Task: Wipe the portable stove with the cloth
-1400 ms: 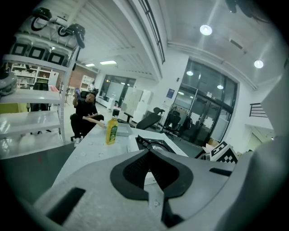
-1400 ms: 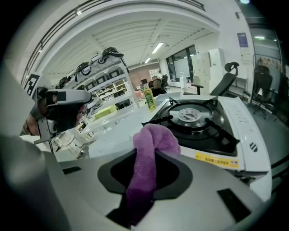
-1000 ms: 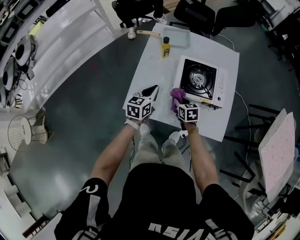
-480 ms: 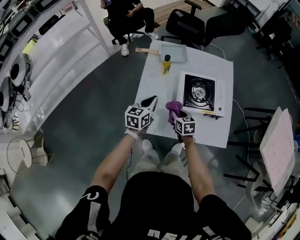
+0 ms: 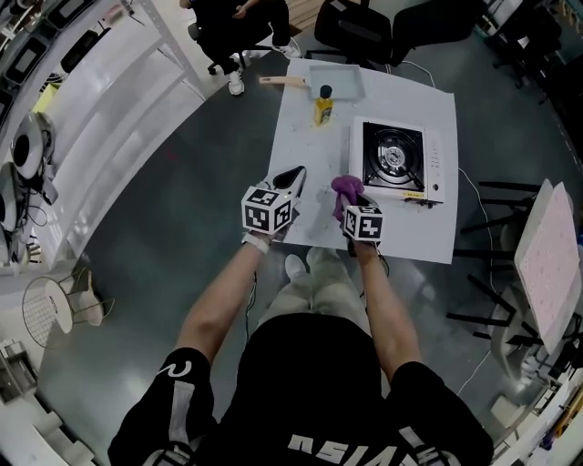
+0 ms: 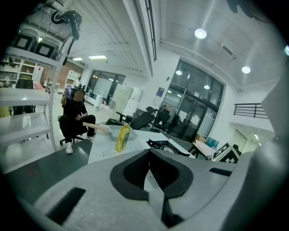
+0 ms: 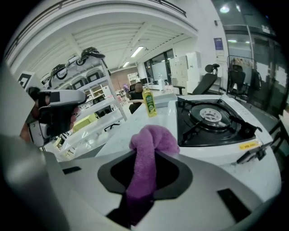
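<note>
Reaching forward from the near edge of the white rectangular table (image 5: 401, 235), both hand-held grippers hovered above its front half. The left gripper (image 5: 293, 175) (image 6: 149, 155) had its black jaws brought together at the tips, with nothing between them, and it pointed out over the table's left edge. The right gripper (image 5: 352, 202) (image 7: 144, 168) was clamped on the purple terry cloth (image 5: 343, 188) (image 7: 151, 142), which ran up between the jaws and bunched into a soft knot just past their tips. That cloth hung near the front left corner of the white portable gas stove (image 5: 398, 159) (image 7: 212, 119), beside it and not on its black burner top. The stove sat on the right half of the table, its control strip toward the right edge. Farther along the table stood a yellow plastic bottle with a dark cap (image 5: 322, 103) (image 6: 122, 137) (image 7: 149, 103), upright, and just behind it lay a pale blue rectangular pan with a wooden handle (image 5: 337, 80). Beyond the far end a person in dark clothes (image 5: 239, 18) (image 6: 74, 117) sat on a chair
</note>
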{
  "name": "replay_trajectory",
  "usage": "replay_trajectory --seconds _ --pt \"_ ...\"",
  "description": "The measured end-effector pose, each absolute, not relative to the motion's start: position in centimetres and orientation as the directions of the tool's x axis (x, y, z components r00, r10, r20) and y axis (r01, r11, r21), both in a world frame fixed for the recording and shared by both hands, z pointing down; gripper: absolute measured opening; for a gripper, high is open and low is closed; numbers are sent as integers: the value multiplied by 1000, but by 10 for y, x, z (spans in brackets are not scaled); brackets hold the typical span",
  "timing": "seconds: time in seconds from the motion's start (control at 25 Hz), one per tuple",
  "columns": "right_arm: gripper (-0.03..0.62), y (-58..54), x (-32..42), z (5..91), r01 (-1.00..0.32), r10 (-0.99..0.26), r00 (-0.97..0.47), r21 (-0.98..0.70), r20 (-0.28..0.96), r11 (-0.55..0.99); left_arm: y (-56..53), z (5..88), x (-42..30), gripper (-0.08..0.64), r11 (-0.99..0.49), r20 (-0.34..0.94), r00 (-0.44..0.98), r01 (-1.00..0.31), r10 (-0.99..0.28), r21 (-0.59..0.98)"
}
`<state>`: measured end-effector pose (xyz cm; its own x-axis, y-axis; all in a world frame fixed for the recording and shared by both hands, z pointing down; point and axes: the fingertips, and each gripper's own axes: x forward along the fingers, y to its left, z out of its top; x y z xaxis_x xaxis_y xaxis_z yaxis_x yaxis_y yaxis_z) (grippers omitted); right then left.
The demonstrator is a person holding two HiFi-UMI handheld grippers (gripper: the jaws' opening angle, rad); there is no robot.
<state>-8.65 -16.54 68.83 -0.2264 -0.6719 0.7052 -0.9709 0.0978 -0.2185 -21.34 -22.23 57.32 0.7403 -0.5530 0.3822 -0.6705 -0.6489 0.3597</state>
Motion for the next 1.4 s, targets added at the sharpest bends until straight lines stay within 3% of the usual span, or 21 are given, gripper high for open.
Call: replay_trajectory --seconds 1.4 --pt "94 -320 -55 699 -963 -665 -70 -225 743 -150 -347 597 -201 6 -661 403 761 -645 -509 384"
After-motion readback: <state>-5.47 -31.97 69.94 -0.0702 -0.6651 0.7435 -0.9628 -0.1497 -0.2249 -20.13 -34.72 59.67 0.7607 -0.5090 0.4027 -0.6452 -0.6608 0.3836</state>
